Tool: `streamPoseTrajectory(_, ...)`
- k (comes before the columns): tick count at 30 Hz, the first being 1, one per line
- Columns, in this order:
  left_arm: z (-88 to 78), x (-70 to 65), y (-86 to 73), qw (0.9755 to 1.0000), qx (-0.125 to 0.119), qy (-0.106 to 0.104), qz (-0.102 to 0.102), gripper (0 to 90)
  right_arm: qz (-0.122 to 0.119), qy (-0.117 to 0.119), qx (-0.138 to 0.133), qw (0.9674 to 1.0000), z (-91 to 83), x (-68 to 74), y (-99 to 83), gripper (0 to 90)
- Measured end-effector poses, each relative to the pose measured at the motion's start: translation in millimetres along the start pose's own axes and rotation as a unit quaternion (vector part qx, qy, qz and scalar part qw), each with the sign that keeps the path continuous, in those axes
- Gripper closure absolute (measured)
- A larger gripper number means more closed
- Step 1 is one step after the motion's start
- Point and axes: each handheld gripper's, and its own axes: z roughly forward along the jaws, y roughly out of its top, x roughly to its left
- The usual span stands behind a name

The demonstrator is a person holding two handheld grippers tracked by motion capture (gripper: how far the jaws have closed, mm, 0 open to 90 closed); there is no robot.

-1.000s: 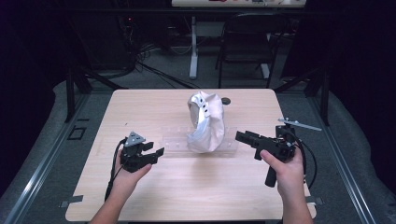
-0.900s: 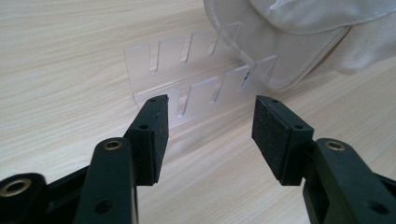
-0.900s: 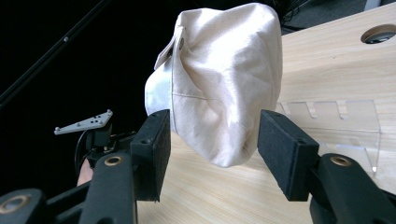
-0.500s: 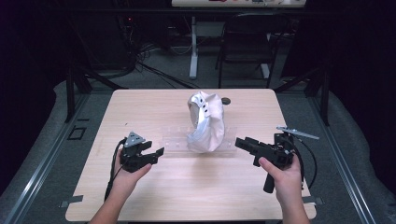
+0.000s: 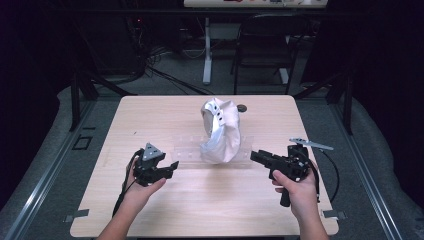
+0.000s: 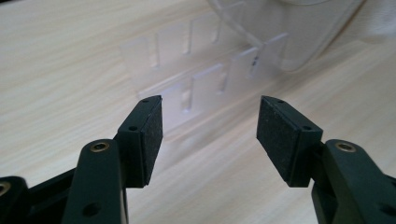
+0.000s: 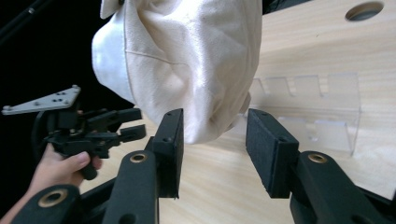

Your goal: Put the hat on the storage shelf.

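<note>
A white fabric cap point(image 5: 220, 130) stands propped on a clear slotted acrylic stand point(image 5: 187, 150) at the middle of the wooden table point(image 5: 150, 115). Left of the stand, my left gripper point(image 5: 172, 165) is open and points right at it; the stand's slots point(image 6: 187, 88) lie just beyond its tips point(image 6: 210, 128). To the right, my right gripper point(image 5: 254, 156) is open and points left at the cap. The cap's lower edge point(image 7: 201, 84) hangs just past its gap point(image 7: 215, 140), which holds nothing. The left gripper point(image 7: 135, 123) also shows far off in the right gripper view.
A round hole point(image 5: 242, 107) sits in the table behind the cap. Beyond the far edge stand a dark chair point(image 5: 265, 45) and a white desk leg point(image 5: 206, 50). Bare wood stretches along the front of the table between the two hands.
My right gripper has drawn back toward the front edge and dropped a little, still pointing at the cap. The left gripper and the cap have not moved.
</note>
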Motion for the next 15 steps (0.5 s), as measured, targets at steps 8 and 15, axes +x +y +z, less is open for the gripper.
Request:
streamPoseTrajectory(8,2.9,-3.8,-1.4,0.9999,0.012,0.006,0.007,40.0,0.002,0.012,0.023,0.9997,9.5,-0.4,-3.6,53.2)
streamPoseTrajectory(15,4.7,-6.2,-2.9,0.9992,0.013,-0.030,-0.023,28.7,-0.004,0.030,0.036,0.9989,15.7,-4.1,-3.1,41.7)
